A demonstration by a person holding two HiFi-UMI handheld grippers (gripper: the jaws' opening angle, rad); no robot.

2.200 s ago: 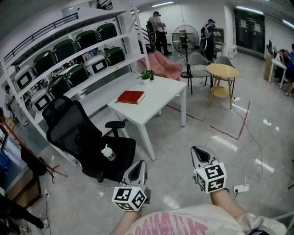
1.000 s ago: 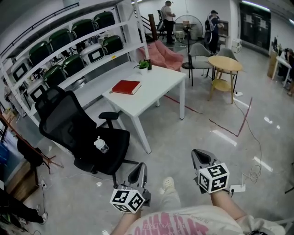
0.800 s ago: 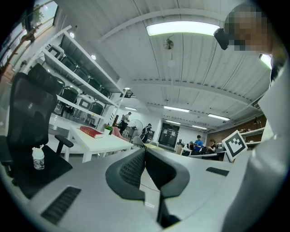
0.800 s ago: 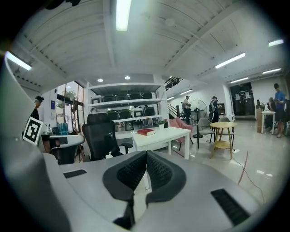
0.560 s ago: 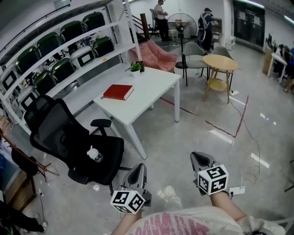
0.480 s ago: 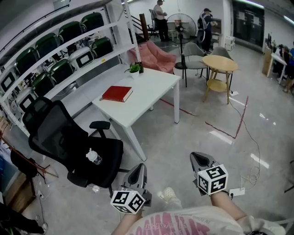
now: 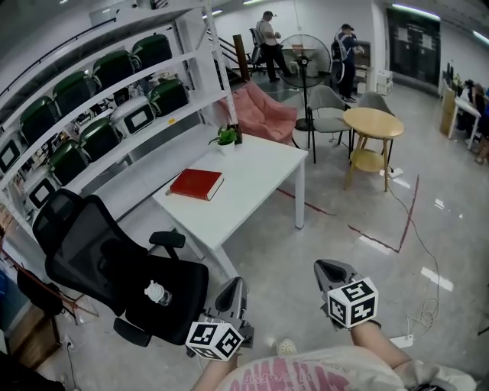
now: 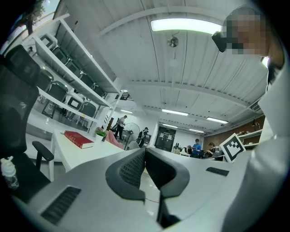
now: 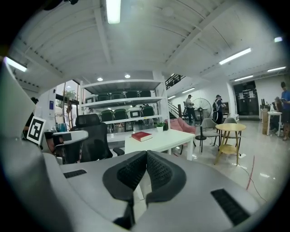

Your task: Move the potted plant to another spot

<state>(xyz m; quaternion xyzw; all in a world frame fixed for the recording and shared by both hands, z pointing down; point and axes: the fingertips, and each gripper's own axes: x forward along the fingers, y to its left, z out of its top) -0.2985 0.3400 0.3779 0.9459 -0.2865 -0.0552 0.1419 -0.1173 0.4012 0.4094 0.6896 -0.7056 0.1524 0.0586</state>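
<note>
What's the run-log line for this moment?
phase: pre-grasp | plant: on table far corner, untouched | left hand-held gripper: shut, empty | right hand-held gripper: shut, empty

- An open office-cum-lab hall: a polished grey floor (image 7: pixel 344 206) marked with red tape (image 7: pixel 405 218), and strip lights (image 9: pixel 113 10) overhead.
- A white bench (image 7: pixel 256 174) with a black swivel chair (image 7: pixel 92 252) beside it.
- White shelving (image 7: pixel 200 69) stacked with green equipment cases (image 7: pixel 114 69).
- A pedestal fan (image 7: pixel 304 52), a round wooden table (image 7: pixel 373 121) and people (image 7: pixel 269 34) standing at the far end.
</note>
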